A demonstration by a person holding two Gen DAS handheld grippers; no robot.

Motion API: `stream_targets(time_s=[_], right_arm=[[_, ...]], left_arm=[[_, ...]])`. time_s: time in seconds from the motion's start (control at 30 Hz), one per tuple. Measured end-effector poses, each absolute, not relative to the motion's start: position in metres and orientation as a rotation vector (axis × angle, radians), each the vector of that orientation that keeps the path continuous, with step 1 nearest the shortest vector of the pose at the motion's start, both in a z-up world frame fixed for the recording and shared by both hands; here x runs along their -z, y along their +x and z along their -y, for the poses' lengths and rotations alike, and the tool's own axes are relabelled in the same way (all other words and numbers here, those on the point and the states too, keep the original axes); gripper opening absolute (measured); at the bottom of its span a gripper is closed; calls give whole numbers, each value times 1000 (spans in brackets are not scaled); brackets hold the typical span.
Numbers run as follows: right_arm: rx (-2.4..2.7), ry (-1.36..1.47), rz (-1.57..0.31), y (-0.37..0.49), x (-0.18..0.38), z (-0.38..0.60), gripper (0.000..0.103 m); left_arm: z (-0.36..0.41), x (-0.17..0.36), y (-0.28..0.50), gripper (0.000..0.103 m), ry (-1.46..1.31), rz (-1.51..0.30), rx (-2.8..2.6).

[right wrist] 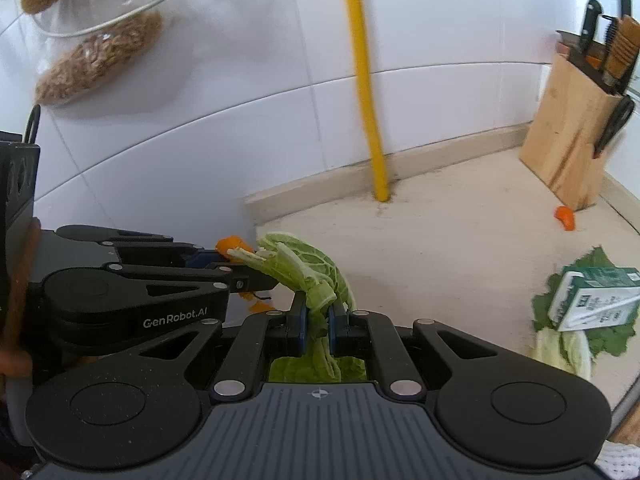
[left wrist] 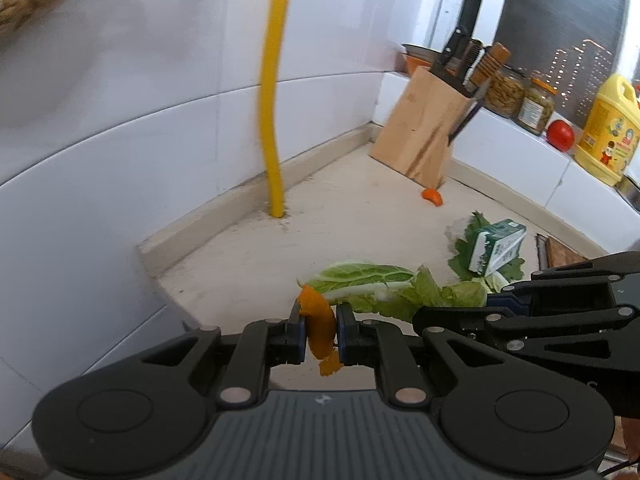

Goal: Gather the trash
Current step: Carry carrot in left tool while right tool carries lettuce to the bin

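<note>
We carry both loads level and side by side: our right gripper [right wrist: 318, 322] pinches the cabbage leaf [right wrist: 308, 276], our left gripper [left wrist: 320, 334] clamps the orange peel [left wrist: 318, 320]. Ahead on the surface [left wrist: 360, 216] wait the knife block [left wrist: 420, 128], a green carton [left wrist: 496, 250] on leaves, another peel scrap [left wrist: 433, 197]; nothing blocks us.

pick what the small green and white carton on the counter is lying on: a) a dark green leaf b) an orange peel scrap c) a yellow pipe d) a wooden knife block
a: the small green and white carton lies tilted on a dark green leaf, apart from the other options.
</note>
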State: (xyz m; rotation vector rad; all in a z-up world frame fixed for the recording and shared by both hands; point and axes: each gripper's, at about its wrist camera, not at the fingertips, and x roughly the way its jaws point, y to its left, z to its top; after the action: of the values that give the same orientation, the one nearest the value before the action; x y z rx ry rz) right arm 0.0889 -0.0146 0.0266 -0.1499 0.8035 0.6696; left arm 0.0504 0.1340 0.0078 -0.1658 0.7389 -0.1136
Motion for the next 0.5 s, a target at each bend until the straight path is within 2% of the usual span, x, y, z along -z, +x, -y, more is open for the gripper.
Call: stream_targets(time_s=[0.5], right_arm=[[-769,-189,-818,68,-22,-20,14]], left_arm=[[-164,-4,17,10,-190,-739,6]])
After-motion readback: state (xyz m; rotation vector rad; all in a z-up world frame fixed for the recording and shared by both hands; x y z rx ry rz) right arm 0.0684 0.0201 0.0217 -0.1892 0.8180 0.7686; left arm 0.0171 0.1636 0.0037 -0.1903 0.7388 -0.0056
